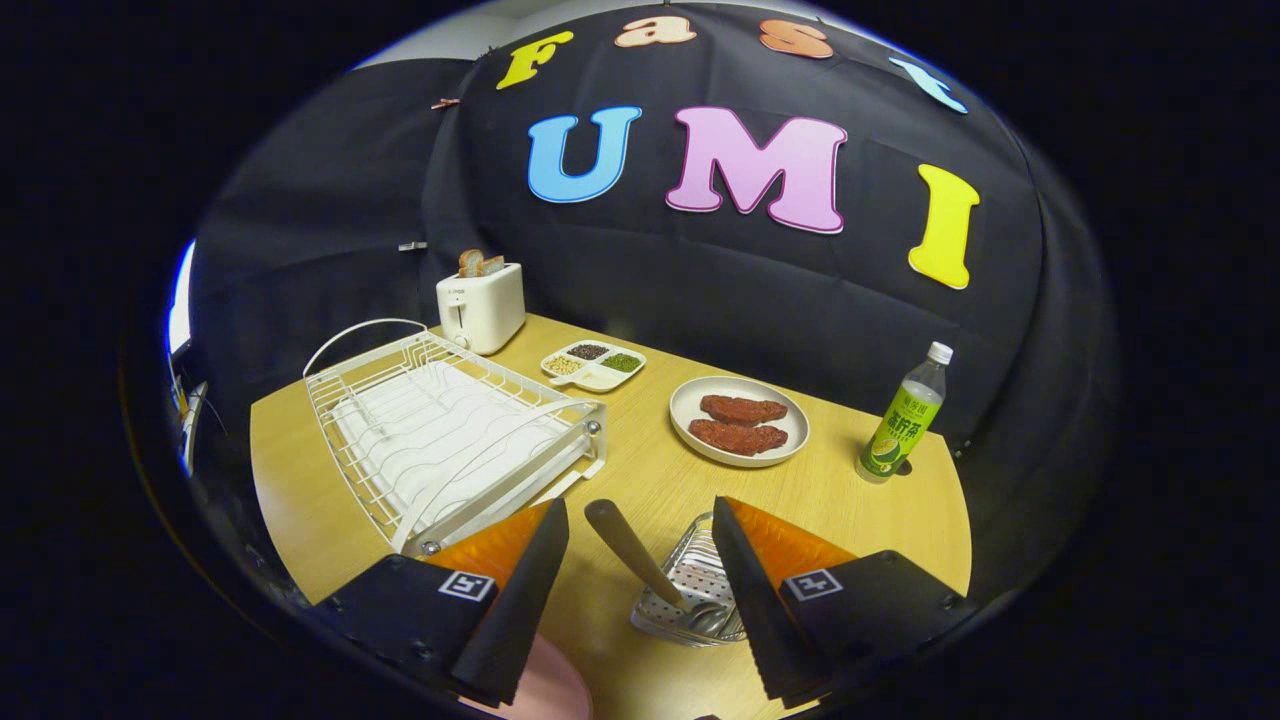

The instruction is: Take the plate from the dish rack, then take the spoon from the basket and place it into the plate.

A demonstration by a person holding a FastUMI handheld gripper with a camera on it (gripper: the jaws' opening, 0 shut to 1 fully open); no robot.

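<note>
Hovering wide open, black two-finger gripper (640, 545) over perforated metal basket (690, 590) holding wooden-handled spoon (632, 552).
White wire dish rack (445, 435) stands left; meat-laden round plate (739, 421) beyond.

We saw the white wire dish rack (450, 440) lying empty on the table, ahead of the left finger, its ribbed tray bare. The metal basket (690, 590), perforated and shiny, sat between the fingers, close to the right one. In it the spoon (632, 550) leaned with its brown handle tilted up and away toward the rack, its metal end down in the basket. A pink rounded edge, perhaps the plate (545, 690), showed just below the left finger
</note>
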